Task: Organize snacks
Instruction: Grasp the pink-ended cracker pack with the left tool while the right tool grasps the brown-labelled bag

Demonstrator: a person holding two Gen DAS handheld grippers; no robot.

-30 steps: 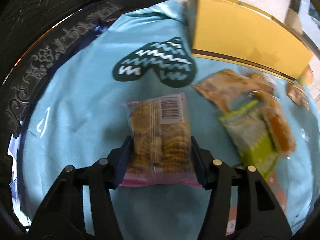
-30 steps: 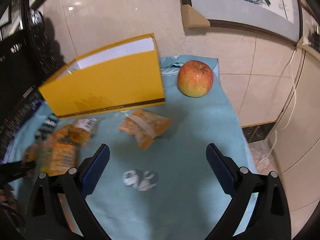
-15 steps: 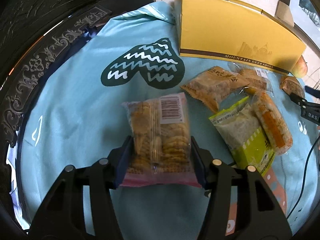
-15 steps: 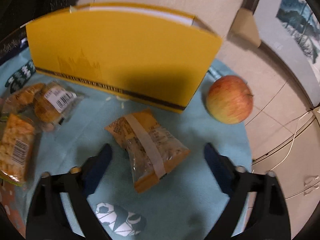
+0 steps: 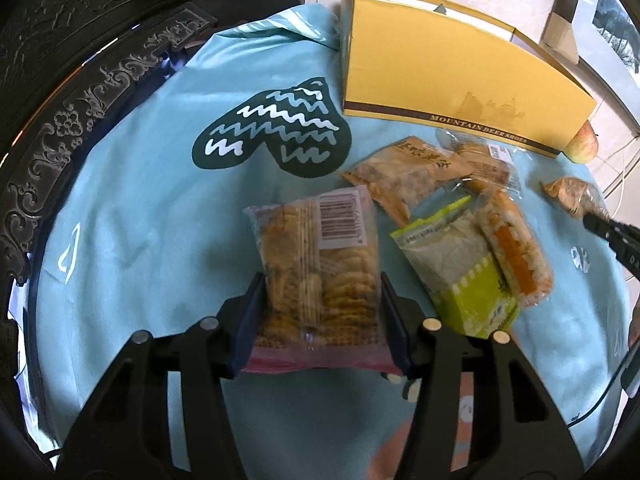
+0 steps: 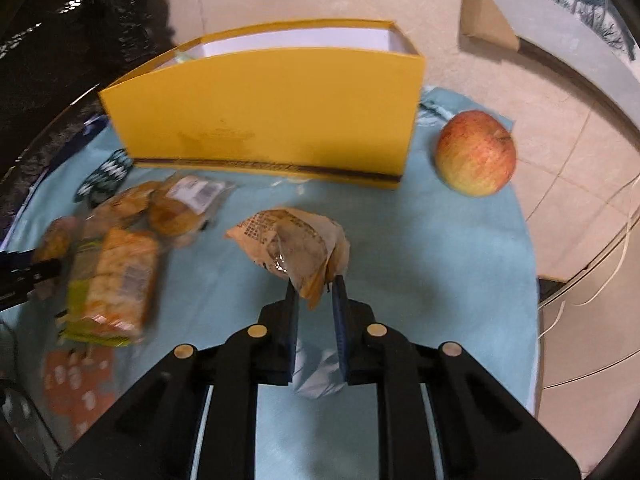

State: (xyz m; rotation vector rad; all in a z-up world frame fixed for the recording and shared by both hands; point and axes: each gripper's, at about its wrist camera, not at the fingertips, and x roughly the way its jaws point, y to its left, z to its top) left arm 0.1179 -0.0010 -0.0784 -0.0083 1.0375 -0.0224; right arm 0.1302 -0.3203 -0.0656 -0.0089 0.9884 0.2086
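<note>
On the blue cloth (image 5: 152, 184), items as seen:

1. Left gripper (image 5: 322, 316): fingers clamped on the two long sides of a clear cracker pack (image 5: 316, 264), barcode label at its far end, pink seam nearest the camera. The pack sits between the pads, over the cloth near its middle.

2. Right gripper (image 6: 314, 300): fingers close together, pinching the near tip of a tan wrapped snack (image 6: 296, 248). The snack is bunched and tilted up from the cloth (whether its far end touches the cloth cannot be told).

3. Yellow box (image 6: 264, 116): open-topped, white inside, standing at the far edge of the cloth.

4. Apple (image 6: 475, 154): red-yellow, just beside the box's right end, apart from the held snack.

5. Loose snacks between the two grippers: an orange packet (image 5: 404, 172) printed with characters, a clear bag of round cakes (image 5: 480, 160) near the box, a green-and-white pouch (image 5: 460, 268), and an orange-striped bar (image 5: 516, 256) lying partly on the pouch.

6. Dark heart print (image 5: 276, 124) with white zigzags, on the cloth left of the box.

7. Carved dark furniture (image 5: 60, 92) bordering the cloth on the left.
</note>
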